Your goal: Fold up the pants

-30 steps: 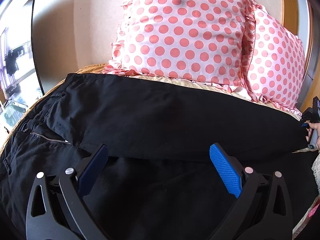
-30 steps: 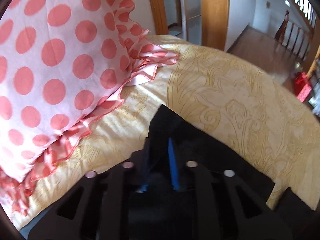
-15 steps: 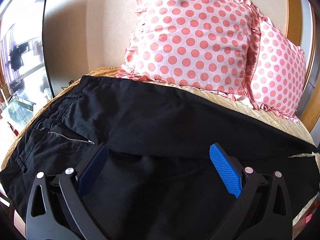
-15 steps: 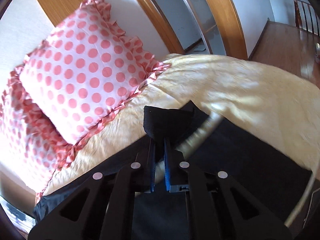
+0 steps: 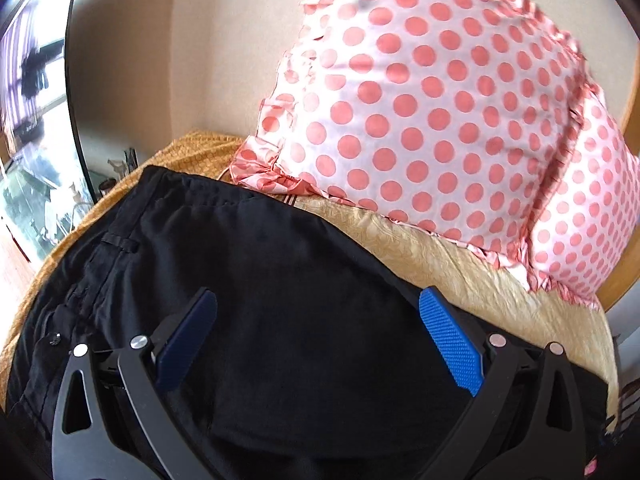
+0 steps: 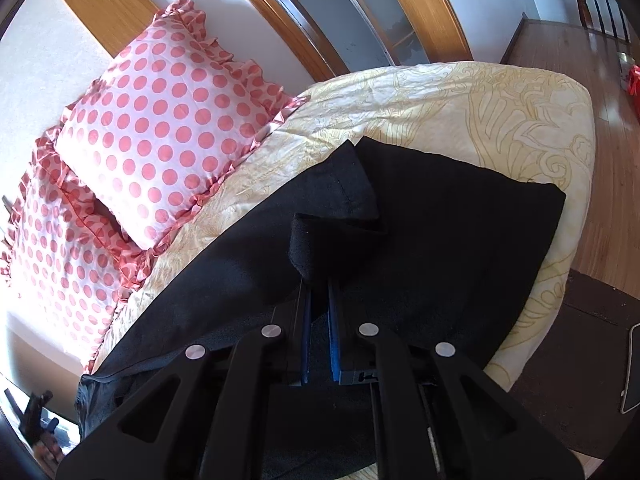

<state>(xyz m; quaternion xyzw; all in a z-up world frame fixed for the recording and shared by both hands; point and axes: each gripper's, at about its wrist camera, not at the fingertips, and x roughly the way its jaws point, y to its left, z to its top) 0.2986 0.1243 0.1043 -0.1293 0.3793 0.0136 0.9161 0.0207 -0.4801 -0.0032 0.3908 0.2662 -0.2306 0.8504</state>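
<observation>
Black pants [image 5: 288, 280] lie across a yellow bedspread [image 5: 460, 264]. In the left wrist view the waistband with belt loops is at the left, and my left gripper [image 5: 316, 320] hovers open and empty just over the upper leg area. In the right wrist view my right gripper [image 6: 318, 292] is shut on the hem of one pant leg [image 6: 308, 240] and holds it lifted over the rest of the pants [image 6: 460, 224], so the leg end is doubled back.
Two pink polka-dot pillows [image 5: 432, 100] [image 6: 160, 120] rest against the wall at the bed's head. The bed edge [image 6: 568, 220] drops to a wooden floor [image 6: 600, 60] on the right. A dark mat [image 6: 580, 360] lies beside the bed.
My right gripper has risen and carried the pant leg hem back over the pants. My left gripper has moved closer toward the waistband, staying open.
</observation>
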